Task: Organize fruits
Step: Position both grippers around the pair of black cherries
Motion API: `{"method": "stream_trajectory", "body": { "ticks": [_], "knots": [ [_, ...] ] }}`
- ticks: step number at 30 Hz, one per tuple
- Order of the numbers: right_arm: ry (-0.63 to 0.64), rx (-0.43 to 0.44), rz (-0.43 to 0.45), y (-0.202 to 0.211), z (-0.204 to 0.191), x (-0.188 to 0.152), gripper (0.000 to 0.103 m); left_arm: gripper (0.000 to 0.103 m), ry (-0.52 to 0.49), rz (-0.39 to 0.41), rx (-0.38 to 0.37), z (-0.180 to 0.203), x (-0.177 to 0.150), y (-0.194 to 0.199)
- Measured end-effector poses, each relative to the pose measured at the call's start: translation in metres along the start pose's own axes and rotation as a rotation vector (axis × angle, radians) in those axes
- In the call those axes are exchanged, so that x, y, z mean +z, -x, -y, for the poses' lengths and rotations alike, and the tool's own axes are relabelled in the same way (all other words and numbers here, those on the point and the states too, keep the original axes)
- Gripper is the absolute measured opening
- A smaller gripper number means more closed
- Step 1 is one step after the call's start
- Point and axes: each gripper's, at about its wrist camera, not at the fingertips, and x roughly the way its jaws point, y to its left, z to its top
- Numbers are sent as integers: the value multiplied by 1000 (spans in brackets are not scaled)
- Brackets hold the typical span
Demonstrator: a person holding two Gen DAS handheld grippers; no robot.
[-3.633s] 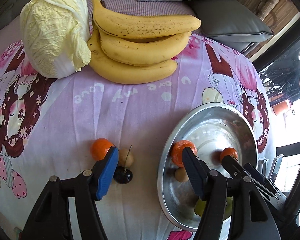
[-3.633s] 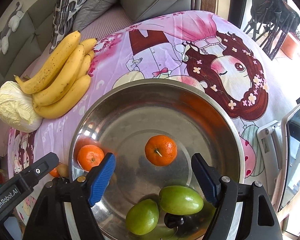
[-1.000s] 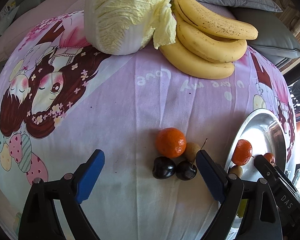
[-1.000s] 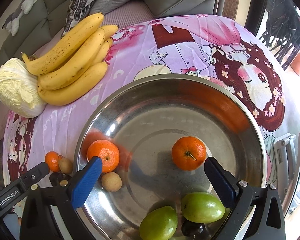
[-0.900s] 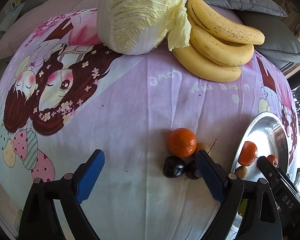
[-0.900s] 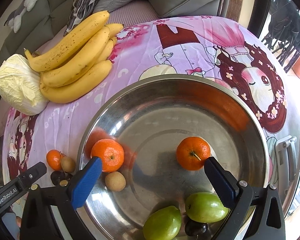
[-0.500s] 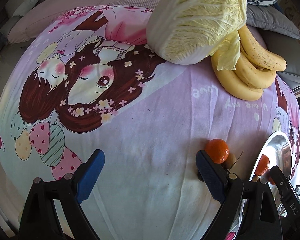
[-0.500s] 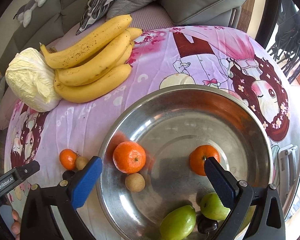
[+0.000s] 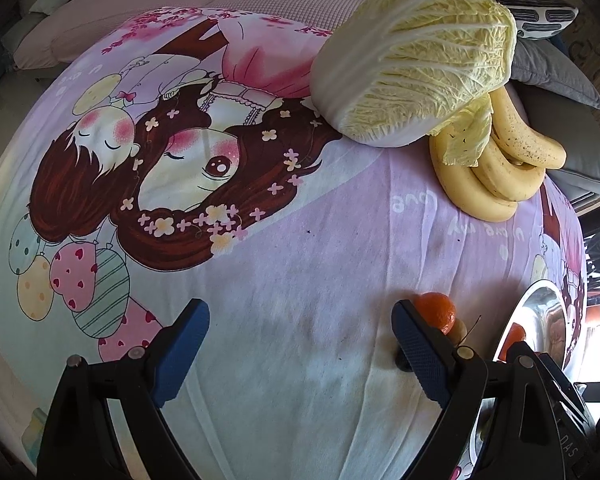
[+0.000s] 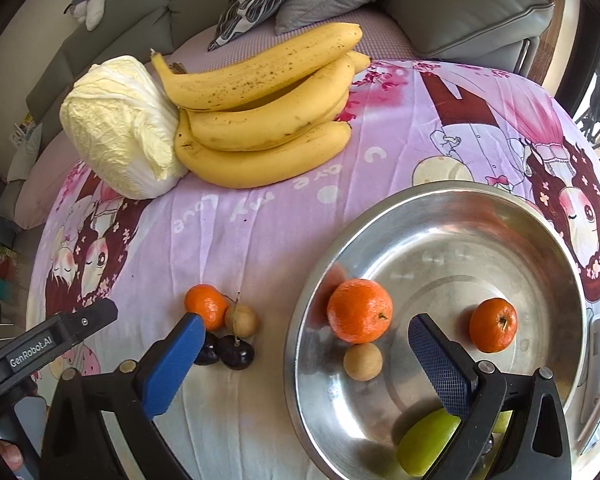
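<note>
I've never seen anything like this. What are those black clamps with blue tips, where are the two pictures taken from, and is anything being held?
There is no robot: a person holds a handheld gripper in each hand, and each carries a wide-angle camera looking along its two fingers. One picture looks past the left gripper, the other past the right gripper. Both stand open and hold nothing. They hang over a pink cartoon-print cloth. On it lie a cabbage, a bunch of bananas, and a small cluster: a mandarin, a tan round fruit and two dark cherries. A steel bowl holds two oranges, another tan fruit and green fruit.
</note>
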Motion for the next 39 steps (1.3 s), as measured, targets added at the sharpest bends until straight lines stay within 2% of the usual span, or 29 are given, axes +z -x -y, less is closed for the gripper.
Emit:
{"method": "stream_trajectory", "body": {
  "ticks": [7, 16, 21, 27, 32, 39],
  "knots": [
    [8, 84, -48, -10, -23, 4, 103, 93, 22, -17, -2, -6, 3, -8],
    [73, 57, -115, -29, -48, -3, 103, 93, 48, -38, -11, -15, 4, -14],
    [110, 17, -84, -28, -55, -4, 103, 93, 49, -48, -57, -18, 7, -18],
    [102, 50, -55, -22, -51, -1, 103, 93, 45, -35, -58, -21, 9, -18],
    [111, 111, -82, -22, -51, -4, 103, 93, 28, -27, -69, -19, 9, -19],
    [164, 104, -64, -23, -57, -4, 103, 93, 8, -34, -88, -14, 9, -24]
  ]
}}
